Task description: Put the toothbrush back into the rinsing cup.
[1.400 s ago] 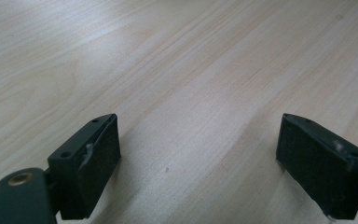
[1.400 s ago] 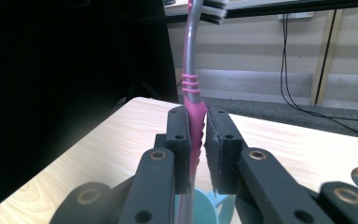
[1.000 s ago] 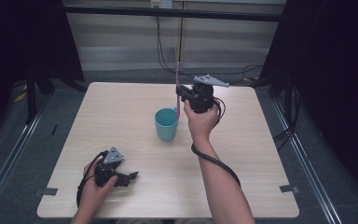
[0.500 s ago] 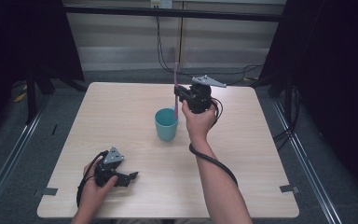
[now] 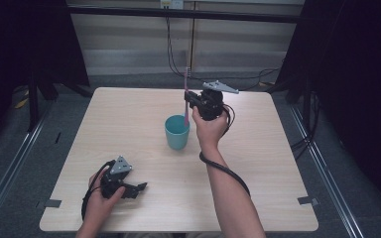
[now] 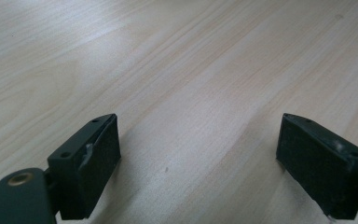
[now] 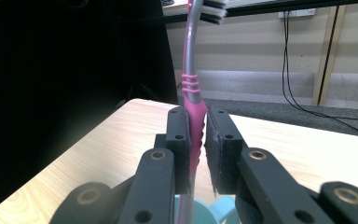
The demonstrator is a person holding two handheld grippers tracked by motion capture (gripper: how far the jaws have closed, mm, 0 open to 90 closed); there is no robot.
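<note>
Spreading across the middle of the high view, the pale wood-grain worktop (image 5: 278, 163) carries a teal cup (image 5: 177, 132) just left of centre. The cup is round, open at the top and plain, with a slightly lighter rim.

Above and just right of the cup, the right tongs (image 5: 187, 99) sit a little above the frame's centre, held up off the worktop by the person's right hand (image 5: 209, 128). They pinch a toothbrush (image 5: 186, 94) by its handle. In the right gripper view the two black jaws press on the pink grip from either side, at the centre of that frame.

The toothbrush (image 7: 193, 98) stands nearly upright. Its lower handle is bright pink with moulded ridges where the jaws clamp it; above that come a few thin pink rings, then a grey neck that bends slightly toward the top edge of the frame. The head with white bristles sits at the very top, bristles facing right. The lower end of the handle points down at the cup's mouth, whose teal rim (image 7: 223, 205) shows at the bottom of the right gripper view.

At the lower left of the high view, the left tongs (image 5: 138, 188) rest low on the worktop with jaws spread wide and bare wood between them.
</note>
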